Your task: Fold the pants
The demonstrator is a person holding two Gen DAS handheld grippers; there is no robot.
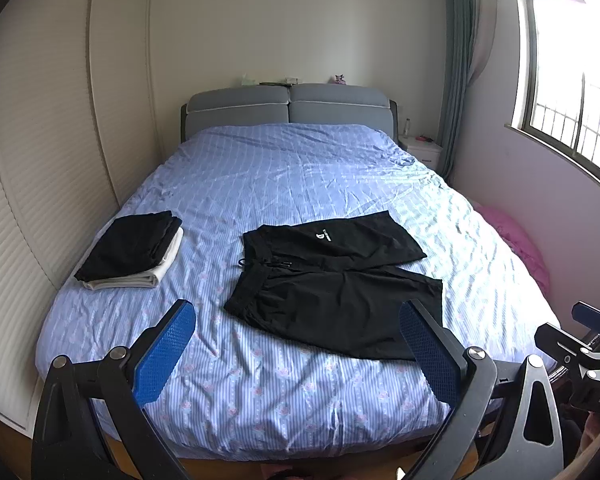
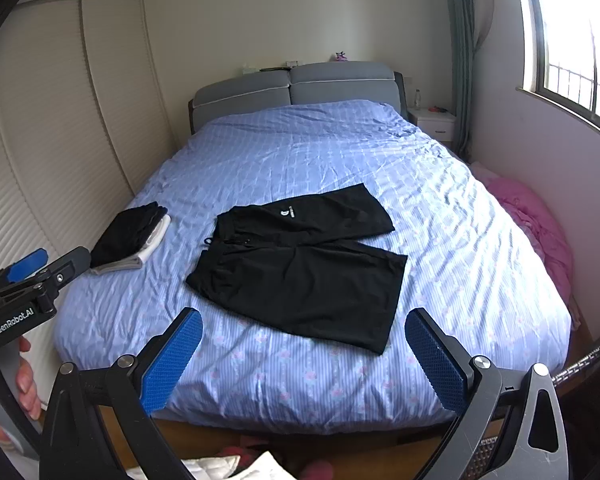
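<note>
Left gripper (image 1: 296, 356) is being held with jaws wide apart, nothing clamped; right gripper (image 2: 304, 360) likewise. Both are being kept above the bed's near edge. Black pants (image 1: 332, 284) are being left spread flat on the striped blue bedsheet (image 1: 292, 184), probably shorts. Folded stack (image 1: 134, 250) is lying well apart, toward the wardrobe (image 1: 40, 152).

A wide bed (image 1: 300, 184) covered by a rumpled blue striped sheet (image 1: 260, 392), with a grey padded headboard (image 1: 288, 108) at the far end. Black shorts (image 1: 336, 280) lie spread flat near the centre, legs pointing right. At the left edge sits a folded stack of clothes (image 1: 134, 250), black over white.
</note>
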